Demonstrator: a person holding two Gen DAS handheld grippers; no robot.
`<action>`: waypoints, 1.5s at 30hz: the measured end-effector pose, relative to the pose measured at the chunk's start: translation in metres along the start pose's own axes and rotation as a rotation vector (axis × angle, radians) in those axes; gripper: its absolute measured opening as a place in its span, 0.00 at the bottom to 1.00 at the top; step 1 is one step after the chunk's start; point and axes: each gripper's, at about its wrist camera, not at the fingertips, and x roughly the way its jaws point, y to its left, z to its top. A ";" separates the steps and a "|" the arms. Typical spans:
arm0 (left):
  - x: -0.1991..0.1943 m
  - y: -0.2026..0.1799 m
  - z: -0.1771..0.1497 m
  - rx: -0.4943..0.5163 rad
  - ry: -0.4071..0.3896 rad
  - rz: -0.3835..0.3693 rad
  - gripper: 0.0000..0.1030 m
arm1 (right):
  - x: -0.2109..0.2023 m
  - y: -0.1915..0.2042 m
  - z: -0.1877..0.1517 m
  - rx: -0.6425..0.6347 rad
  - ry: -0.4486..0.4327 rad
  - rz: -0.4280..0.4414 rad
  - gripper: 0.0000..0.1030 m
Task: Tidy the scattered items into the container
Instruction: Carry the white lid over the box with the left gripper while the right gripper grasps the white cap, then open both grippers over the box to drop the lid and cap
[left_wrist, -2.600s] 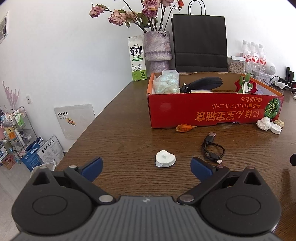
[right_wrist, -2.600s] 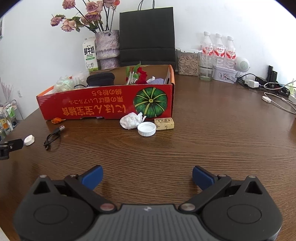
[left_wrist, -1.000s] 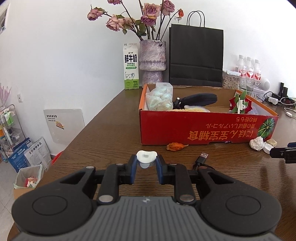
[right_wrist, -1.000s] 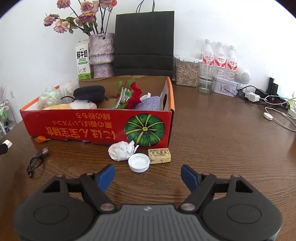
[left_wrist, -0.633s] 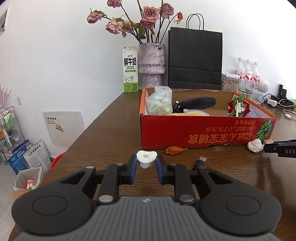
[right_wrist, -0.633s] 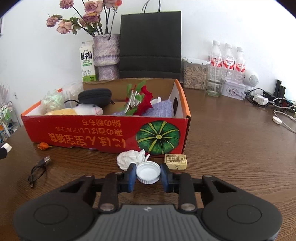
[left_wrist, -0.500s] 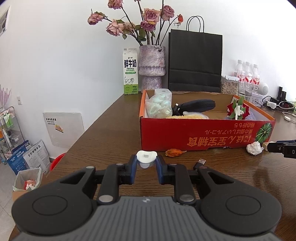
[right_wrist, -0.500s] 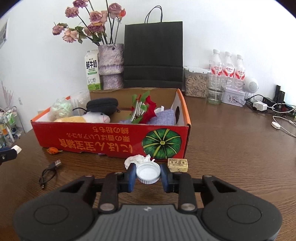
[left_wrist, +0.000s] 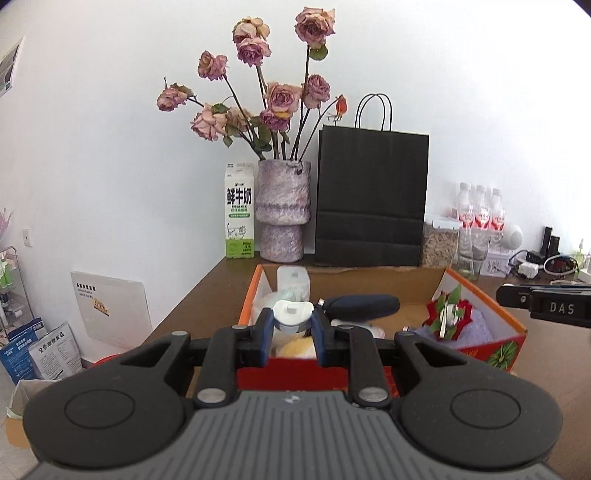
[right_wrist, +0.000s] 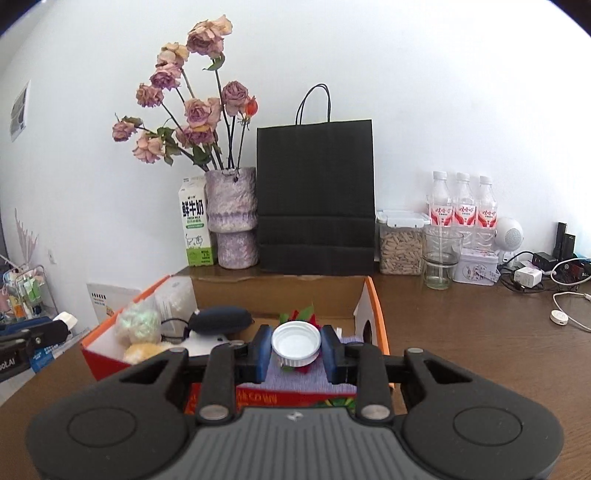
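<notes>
The red and orange cardboard box stands on the brown table and also shows in the right wrist view. My left gripper is shut on a small white plastic piece and holds it above the box's left part. My right gripper is shut on a white bottle cap and holds it above the box's right part. Inside the box lie a black pouch, a clear bag, a red-green decoration and a purple cloth. The other scattered items are hidden below my grippers.
Behind the box stand a milk carton, a vase of dried roses, a black paper bag, a jar, a glass and water bottles. Cables and chargers lie at the right.
Both grippers, each holding its item, have risen from the table and moved forward over the box. The items on the table have dropped out of sight.
</notes>
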 end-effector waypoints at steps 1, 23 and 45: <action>0.005 -0.004 0.007 -0.007 -0.016 -0.008 0.22 | 0.005 0.000 0.007 0.006 -0.015 0.002 0.26; 0.102 -0.036 0.000 -0.007 0.011 0.066 0.08 | 0.065 0.008 -0.003 0.025 -0.016 0.014 0.26; 0.077 -0.031 -0.003 -0.008 -0.113 0.175 1.00 | 0.048 0.018 -0.010 -0.010 -0.078 -0.016 1.00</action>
